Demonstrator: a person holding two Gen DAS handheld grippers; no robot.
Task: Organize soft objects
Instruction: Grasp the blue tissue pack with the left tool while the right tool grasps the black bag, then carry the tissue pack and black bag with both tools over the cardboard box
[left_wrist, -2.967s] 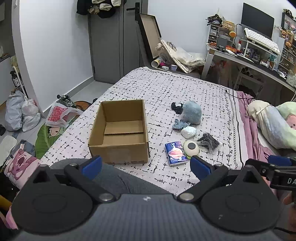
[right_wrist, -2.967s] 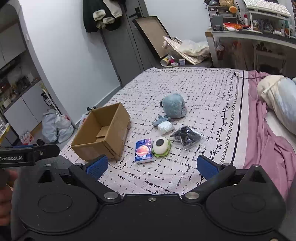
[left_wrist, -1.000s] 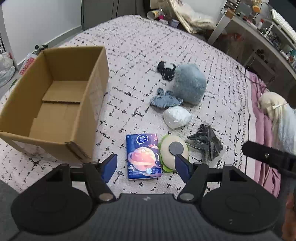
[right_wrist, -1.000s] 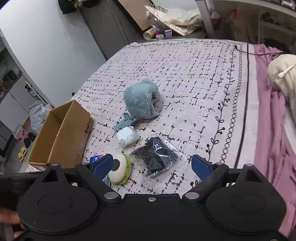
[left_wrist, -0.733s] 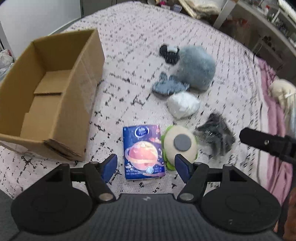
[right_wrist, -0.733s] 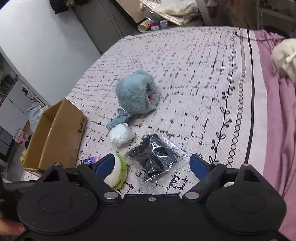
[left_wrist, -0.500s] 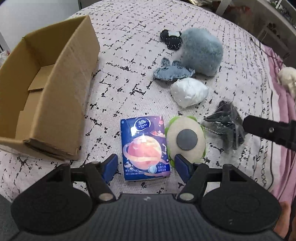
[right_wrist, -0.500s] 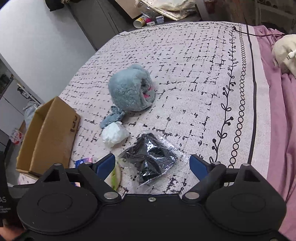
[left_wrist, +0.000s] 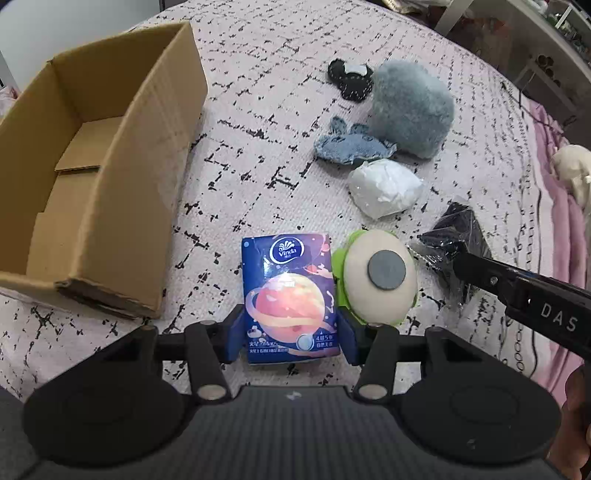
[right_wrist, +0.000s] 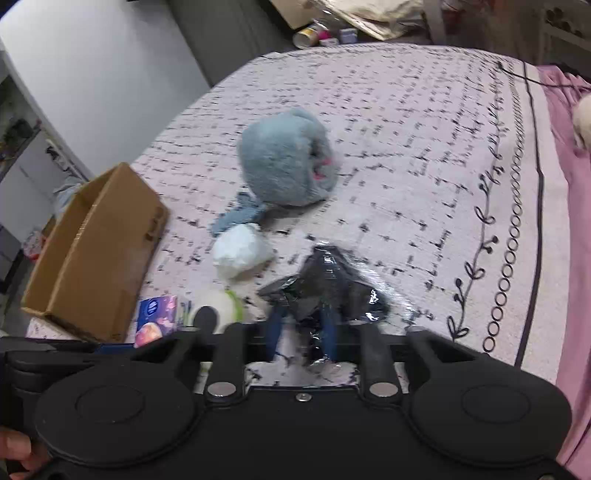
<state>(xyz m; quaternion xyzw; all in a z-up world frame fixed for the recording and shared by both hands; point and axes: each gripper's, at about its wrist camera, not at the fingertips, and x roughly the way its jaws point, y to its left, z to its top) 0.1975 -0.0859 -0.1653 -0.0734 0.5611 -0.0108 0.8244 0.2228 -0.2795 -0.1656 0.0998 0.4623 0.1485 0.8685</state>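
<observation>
On the patterned bedspread lies a blue tissue pack with a planet print. My left gripper has its jaws closing, and the blue pads touch both sides of the pack's near end. In the right wrist view my right gripper also has its jaws closing, pinching the near edge of a black bundle in clear plastic. That bundle shows in the left wrist view too. An open, empty cardboard box stands to the left.
A cream-and-green round toy lies against the tissue pack's right side. Beyond it are a white wad, a denim scrap, a fluffy blue plush and a black-and-white piece. Pink bedding lies to the right.
Both grippers have sunk toward the bed. The left jaws have narrowed onto the tissue pack. The right jaws have gone from wide to pinching the black bundle.
</observation>
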